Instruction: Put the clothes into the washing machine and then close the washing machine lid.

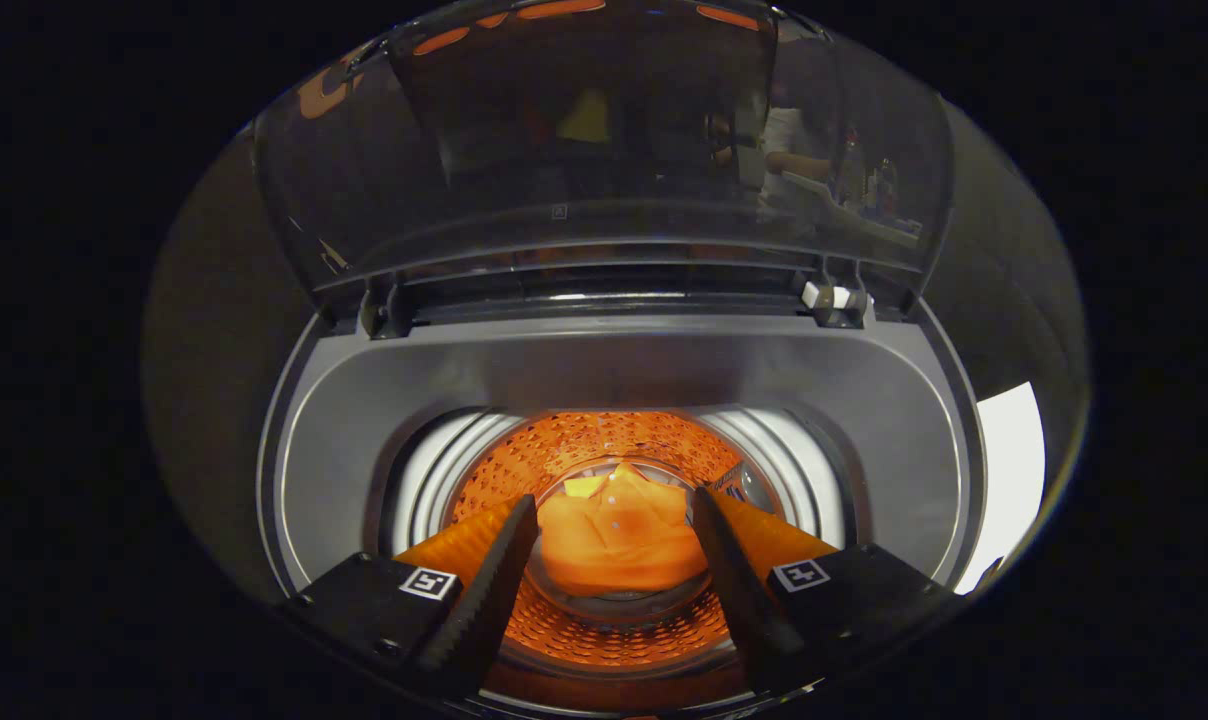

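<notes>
Because the gripper (614, 560) points straight down into the mouth of the washing machine (604, 370), its two fingers (484, 590) frame the drum (584, 450) below, and they stand wide apart with nothing between their ridged pads. The orange shirt (619, 545) lies loose and crumpled at the bottom of the drum, well beyond the fingertips, which suggests the clothes part of the task is done, at least for this garment; whether more clothes wait elsewhere cannot be told from here. A bit of yellow (584, 487) peeks out at the far edge of the shirt, perhaps a tag or a second piece of cloth, too small to tell. The perforated drum wall glows orange, most likely picking up the colour of the shirt and the fingers under the light. Behind the opening the clear lid (584, 140) stands swung up on its hinges (834, 300), tilted back out of the way so the drum is open for loading. That placement also sets the likely next step: the open fingers would need to lift out of the opening, reach the raised lid's free edge and bring it down over the grey top panel (364, 400). The risk is that the smooth, curved lid slips from the fingers and drops hard.
</notes>
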Demonstrator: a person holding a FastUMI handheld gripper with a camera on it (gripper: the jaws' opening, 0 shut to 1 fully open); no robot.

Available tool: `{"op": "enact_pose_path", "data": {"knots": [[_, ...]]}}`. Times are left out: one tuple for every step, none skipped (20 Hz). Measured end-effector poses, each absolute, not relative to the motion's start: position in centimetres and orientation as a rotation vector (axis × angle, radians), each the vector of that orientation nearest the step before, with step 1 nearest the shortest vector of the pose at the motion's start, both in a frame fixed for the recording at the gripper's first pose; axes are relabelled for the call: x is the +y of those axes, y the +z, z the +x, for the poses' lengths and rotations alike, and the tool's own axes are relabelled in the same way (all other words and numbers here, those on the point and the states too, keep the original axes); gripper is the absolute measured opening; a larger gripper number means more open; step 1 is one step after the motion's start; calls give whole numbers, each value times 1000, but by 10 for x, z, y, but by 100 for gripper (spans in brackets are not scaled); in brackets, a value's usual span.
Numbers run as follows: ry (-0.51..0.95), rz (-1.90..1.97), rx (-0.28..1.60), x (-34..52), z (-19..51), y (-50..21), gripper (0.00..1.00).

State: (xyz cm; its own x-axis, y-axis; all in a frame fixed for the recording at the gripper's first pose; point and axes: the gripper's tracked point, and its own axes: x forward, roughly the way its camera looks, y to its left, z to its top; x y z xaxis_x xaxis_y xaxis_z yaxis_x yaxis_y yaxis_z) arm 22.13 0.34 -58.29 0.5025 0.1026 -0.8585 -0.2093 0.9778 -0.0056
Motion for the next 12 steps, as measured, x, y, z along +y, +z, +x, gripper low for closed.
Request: {"op": "enact_pose_path", "data": {"knots": [[192,-110,996,5,223,-573,99],[193,-101,958,6,224,-562,99],[192,-88,916,6,226,-547,99],[191,-73,870,8,227,-529,99],[193,-61,817,9,230,-510,99],[197,-53,755,8,233,-487,99],[200,-48,696,8,237,-462,99],[204,-39,635,7,240,-433,99],[209,-29,587,8,242,-407,99],[212,-19,547,8,242,-383,98],[216,-8,509,9,244,-362,98],[220,-5,471,9,248,-344,99]]}}
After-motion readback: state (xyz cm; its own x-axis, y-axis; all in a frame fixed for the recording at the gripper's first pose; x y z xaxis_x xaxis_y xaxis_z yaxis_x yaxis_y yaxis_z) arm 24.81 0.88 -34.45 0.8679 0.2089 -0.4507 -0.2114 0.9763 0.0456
